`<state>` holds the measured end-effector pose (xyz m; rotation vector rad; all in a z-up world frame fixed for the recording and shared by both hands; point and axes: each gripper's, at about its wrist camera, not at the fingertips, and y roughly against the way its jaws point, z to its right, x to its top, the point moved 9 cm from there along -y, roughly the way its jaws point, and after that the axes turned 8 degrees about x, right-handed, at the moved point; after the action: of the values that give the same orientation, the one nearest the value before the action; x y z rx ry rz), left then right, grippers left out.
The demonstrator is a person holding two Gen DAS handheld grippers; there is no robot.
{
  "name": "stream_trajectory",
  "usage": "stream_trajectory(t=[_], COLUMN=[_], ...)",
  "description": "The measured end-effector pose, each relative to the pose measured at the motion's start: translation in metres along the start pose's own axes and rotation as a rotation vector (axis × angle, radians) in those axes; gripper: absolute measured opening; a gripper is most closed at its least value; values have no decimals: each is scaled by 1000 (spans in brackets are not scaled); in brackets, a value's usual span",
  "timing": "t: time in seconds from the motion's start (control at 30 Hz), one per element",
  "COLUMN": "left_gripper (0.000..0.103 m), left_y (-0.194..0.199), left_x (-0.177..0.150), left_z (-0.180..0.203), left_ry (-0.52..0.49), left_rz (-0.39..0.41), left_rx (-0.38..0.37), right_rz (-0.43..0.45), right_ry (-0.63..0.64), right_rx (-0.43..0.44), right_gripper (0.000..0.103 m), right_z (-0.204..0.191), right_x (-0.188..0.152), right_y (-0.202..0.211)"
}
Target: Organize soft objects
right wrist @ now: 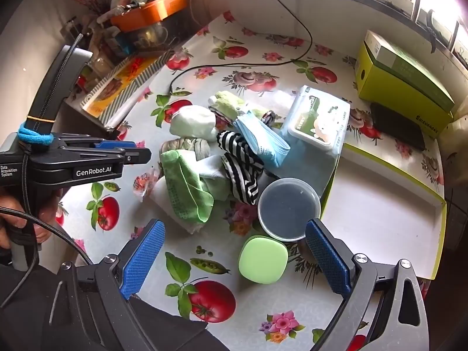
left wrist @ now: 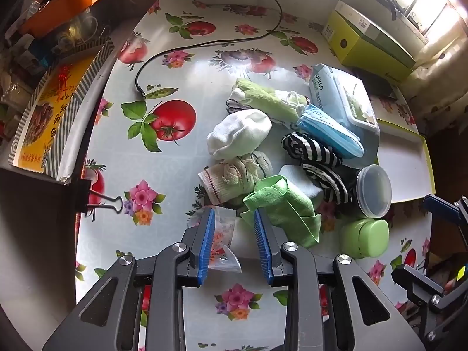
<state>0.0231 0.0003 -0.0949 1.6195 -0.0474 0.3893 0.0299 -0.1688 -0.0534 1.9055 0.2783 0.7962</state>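
Flowered tablecloth (right wrist: 263, 301) holds piled socks (right wrist: 193, 122) beneath 2 parted grippers

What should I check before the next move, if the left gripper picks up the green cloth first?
1. Left gripper jaws apart: ok.
2. Green cloth between them: not ok, it lies beside the right finger; a small plastic packet is there.
3. Right gripper open, empty: ok.
4. White tray has bare space: ok.
5. Round lidded container and green case off the cloth: ok.
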Motion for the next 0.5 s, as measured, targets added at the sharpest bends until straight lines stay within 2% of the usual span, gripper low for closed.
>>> stream_trajectory(t=[0.5], left_gripper=[29], left_y=[-4], left_x=[1], left_z=[4], left_ry=[-4], left_rz=[-4], left_rx=[-8], right_rz=[5], right_ry=[3], right_rx=[-1], right_gripper=[98], right_z=[1], right_x=[2], right_y=[1])
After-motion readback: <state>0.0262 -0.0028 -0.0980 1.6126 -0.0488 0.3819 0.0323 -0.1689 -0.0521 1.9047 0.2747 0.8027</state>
